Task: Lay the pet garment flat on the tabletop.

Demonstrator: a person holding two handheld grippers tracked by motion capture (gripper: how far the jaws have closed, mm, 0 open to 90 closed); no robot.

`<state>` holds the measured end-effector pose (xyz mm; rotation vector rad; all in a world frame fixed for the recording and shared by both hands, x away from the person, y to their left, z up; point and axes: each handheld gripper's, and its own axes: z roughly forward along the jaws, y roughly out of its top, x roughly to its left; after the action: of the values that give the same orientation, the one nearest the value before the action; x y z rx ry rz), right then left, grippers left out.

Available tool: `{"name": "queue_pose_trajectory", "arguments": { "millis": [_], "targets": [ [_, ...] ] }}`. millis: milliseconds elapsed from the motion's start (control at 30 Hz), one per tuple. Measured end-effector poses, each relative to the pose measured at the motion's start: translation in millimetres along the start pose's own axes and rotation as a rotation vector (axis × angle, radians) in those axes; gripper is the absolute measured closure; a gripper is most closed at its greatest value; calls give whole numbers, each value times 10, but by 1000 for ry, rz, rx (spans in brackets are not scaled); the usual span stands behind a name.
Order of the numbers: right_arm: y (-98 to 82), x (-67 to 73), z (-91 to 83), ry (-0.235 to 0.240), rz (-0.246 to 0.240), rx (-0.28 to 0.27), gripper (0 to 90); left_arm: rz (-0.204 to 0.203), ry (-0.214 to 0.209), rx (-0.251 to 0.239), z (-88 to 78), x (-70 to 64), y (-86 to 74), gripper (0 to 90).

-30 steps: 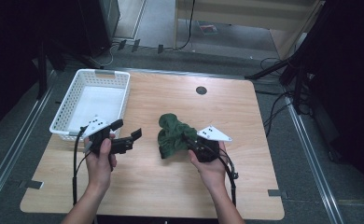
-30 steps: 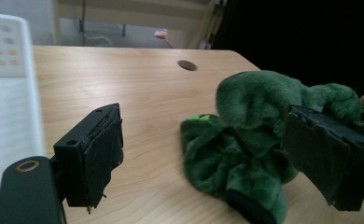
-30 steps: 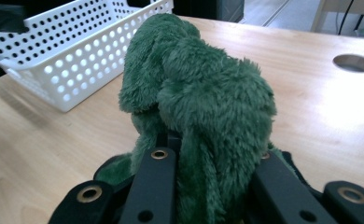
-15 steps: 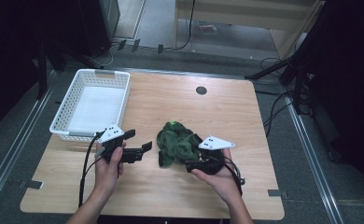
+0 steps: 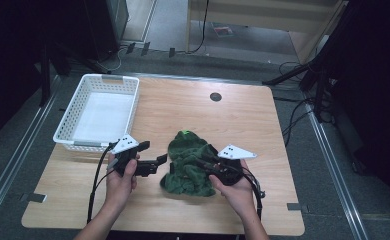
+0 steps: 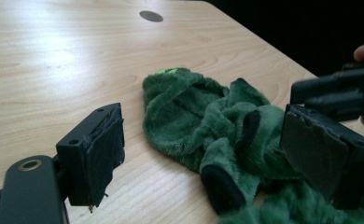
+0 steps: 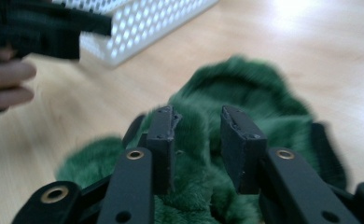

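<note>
**Inspector:** Basket first, at the far left of the table: white, perforated, nothing visible inside. Just in front of it, the left gripper hangs with jaws spread wide and nothing between them, pointed at the green fleece garment.

**Assistant:** And the garment's position?

**Inspector:** Crumpled at mid-table, near the front edge, between the two grippers. In the left gripper view its near edge lies beside that gripper's right-hand jaw; contact I cannot confirm.

**Assistant:** The right gripper?

**Inspector:** The right gripper is over the fleece, jaws having just been closing, now narrow, with pile in the gap. Whether the pads actually pinch it, I cannot tell: that view is blurred.

**Assistant:** Step in hand?

**Inspector:** In my judgement, securing a grasp on the garment, one hand on each side. The next move calls for the left jaws to advance onto the near edge and close.

**Assistant:** Obstructions?

**Inspector:** The garment's underside and folds are hidden, so its type is unclear. Dark cuffs show, little else.
</note>
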<state>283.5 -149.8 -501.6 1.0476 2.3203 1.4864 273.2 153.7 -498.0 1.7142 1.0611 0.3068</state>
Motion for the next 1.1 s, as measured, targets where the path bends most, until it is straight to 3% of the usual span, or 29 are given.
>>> {"name": "queue_pose_trajectory", "arguments": {
  "millis": [100, 233, 300, 333, 433, 467, 500, 533, 567, 667, 733, 800, 900, 933, 967, 1000, 1100],
  "targets": [
    [-106, 48, 135, 8, -30, 79, 729, 0, 7, 17, 47, -4, -34, 147],
    [-180, 132, 194, 39, -68, 117, 735, -1, 16, 34, 108, -25, -67, 147],
    [-223, 177, 208, 52, -70, 137, 736, 9, 58, 53, 159, -59, -84, 152],
    [-242, 193, 207, 59, -65, 139, 736, 18, 77, 64, 185, -75, -92, 155],
    [-313, 245, 179, 88, -31, 149, 739, -7, 43, 75, 241, -81, -129, 155],
    [-313, 245, 179, 88, -31, 149, 739, -12, 50, 84, 263, -86, -137, 155],
    [-332, 265, 172, 101, -21, 153, 737, -12, 68, 96, 288, -92, -143, 157],
    [-359, 319, 150, 131, -12, 172, 715, -13, 100, 106, 311, -103, -149, 261],
    [-359, 319, 150, 131, -12, 172, 715, -14, 122, 118, 330, -106, -154, 261],
    [-284, 383, 67, 192, -60, 191, 652, -18, 124, 139, 374, -90, -171, 279],
    [-138, 363, -58, 210, -78, 137, 613, -28, 128, 145, 407, -78, -173, 297],
    [22, 261, -163, 175, -40, 59, 599, -28, 142, 154, 464, -62, -159, 312],
    [176, 37, -134, 2, -32, 2, 550, -23, 168, 171, 592, -51, -115, 329],
    [195, -130, -12, -95, 6, 2, 537, -16, 181, 184, 629, -48, -101, 337],
    [195, -130, -12, -95, 6, 2, 537, -14, 191, 190, 660, -44, -93, 337],
    [167, -277, 143, -148, 35, 32, 565, -18, 192, 195, 686, -34, -88, 356],
    [110, -406, 359, -157, 34, 107, 549, -19, 208, 213, 756, 13, -99, 440]
  ]
}}
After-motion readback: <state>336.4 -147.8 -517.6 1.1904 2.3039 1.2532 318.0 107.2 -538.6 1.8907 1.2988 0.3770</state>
